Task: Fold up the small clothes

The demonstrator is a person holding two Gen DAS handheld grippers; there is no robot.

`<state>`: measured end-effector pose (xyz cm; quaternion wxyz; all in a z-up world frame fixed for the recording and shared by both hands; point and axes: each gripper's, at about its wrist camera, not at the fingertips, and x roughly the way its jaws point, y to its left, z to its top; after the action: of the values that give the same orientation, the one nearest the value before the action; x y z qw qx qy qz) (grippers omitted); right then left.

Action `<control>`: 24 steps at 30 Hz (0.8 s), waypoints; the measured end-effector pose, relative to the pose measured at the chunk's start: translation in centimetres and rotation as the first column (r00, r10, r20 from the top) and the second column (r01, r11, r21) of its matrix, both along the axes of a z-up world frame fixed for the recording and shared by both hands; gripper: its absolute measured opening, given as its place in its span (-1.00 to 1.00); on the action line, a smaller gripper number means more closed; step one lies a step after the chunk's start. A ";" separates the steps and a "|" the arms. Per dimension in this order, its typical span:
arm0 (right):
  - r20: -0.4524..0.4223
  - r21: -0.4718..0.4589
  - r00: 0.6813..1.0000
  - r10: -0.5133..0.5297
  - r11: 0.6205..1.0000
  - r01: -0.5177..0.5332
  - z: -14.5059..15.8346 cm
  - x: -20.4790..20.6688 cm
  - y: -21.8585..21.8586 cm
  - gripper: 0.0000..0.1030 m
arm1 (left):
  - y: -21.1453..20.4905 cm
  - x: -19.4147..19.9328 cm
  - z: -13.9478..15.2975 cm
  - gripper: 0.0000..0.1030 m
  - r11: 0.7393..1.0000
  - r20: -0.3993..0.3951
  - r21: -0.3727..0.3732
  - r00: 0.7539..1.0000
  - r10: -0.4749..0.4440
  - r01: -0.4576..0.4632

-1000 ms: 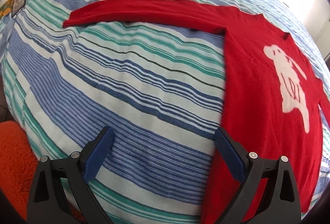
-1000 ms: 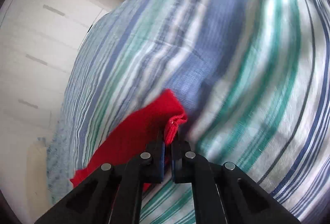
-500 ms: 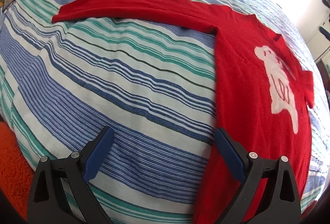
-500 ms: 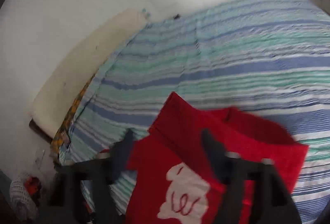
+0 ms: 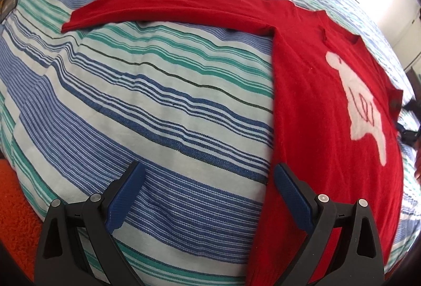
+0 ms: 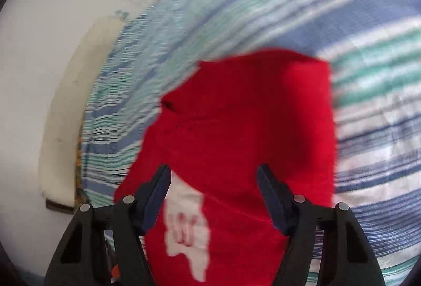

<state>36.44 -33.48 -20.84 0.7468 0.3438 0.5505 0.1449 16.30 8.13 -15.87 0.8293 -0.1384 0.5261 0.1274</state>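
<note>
- The red knitted long-sleeved jumper with a white animal motif (image 5: 329,107) lies flat on the blue, green and white striped bedspread (image 5: 158,107), its body to the right of the bare stripes and its left-hand sleeve (image 5: 171,8) stretched straight out across the cloth, away from the body.
- A second ago the right gripper (image 6: 213,196) was pinching the other sleeve's cuff out over the stripes; now that sleeve lies folded across the jumper's chest, above the white motif (image 6: 184,228) in the right wrist view.
- The right gripper has let the cuff go. Its blue-padded fingers (image 6: 158,193) stand apart over the jumper and are drawing together again, with no cloth pressed between them.
- The left gripper (image 5: 208,196) has kept its place at the jumper's near edge, jaws spread wide and holding nothing; one finger (image 5: 289,196) sits just over the red hem, the other over the stripes.
- Judged from this, one sleeve fold is done, while the outstretched sleeve remains to be brought in before the body is folded.
</note>
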 end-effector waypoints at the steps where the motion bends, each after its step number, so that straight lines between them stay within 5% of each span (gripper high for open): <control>1: -0.021 0.003 0.999 -0.029 1.000 0.029 -1.6 -0.4 -0.6 -0.15 | 0.0 0.0 0.0 0.91 1.000 0.001 0.000 1.000 0.000 0.000; 2: -0.009 0.014 0.997 -0.074 0.997 0.074 -2.1 -0.9 -1.5 -0.48 | 0.1 -0.1 0.0 0.91 1.000 0.002 -0.001 1.000 0.001 -0.001; 3: 0.006 0.053 0.995 -0.101 0.993 0.101 -1.9 -1.2 -2.1 -0.48 | 0.2 0.0 0.0 0.91 1.000 0.002 -0.005 1.000 0.002 -0.002; 6: 0.095 0.074 0.992 -0.079 0.995 0.072 1.4 -2.4 -2.2 -0.36 | 0.4 0.1 0.0 0.91 1.000 -0.002 -0.017 1.000 0.006 -0.006; 10: 0.206 0.027 0.970 0.132 0.990 -0.141 5.6 -6.2 0.5 -0.19 | 0.5 0.1 0.1 0.92 0.999 -0.003 -0.031 1.000 0.006 -0.006; 12: 0.188 -0.010 0.960 0.208 0.978 -0.209 4.5 -9.2 2.2 0.05 | 0.5 0.0 0.1 0.92 0.999 -0.003 -0.035 1.000 0.005 -0.005; 15: 0.060 -0.140 0.947 0.317 0.942 -0.306 -1.0 -13.1 3.9 -0.02 | 0.4 -0.2 0.1 0.92 1.000 -0.005 -0.025 1.000 -0.004 0.004; 17: 0.163 -0.198 0.938 0.306 0.941 -0.273 -0.2 -15.2 3.5 -0.06 | 0.2 -0.4 0.1 0.92 1.000 -0.006 -0.012 1.000 -0.009 0.009; 19: 0.146 -0.243 0.942 0.303 0.934 -0.262 1.7 -16.3 3.8 -0.06 | 0.0 -0.5 0.2 0.92 1.000 -0.007 -0.004 1.000 -0.010 0.010; 21: 0.233 -0.269 0.911 0.340 0.923 -0.276 4.8 -18.5 4.4 -0.06 | 0.0 -0.4 0.1 0.92 1.000 -0.009 -0.005 1.000 -0.008 0.008; 24: 0.277 -0.384 0.838 0.470 0.854 -0.352 6.1 -21.8 6.5 -0.03 | -0.3 -0.3 0.0 0.92 1.000 -0.013 0.009 1.000 -0.011 0.011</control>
<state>14.66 -26.94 -14.79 0.8306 0.0585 0.4812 0.2740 15.97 7.84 -15.90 0.8273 -0.1308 0.5315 0.1261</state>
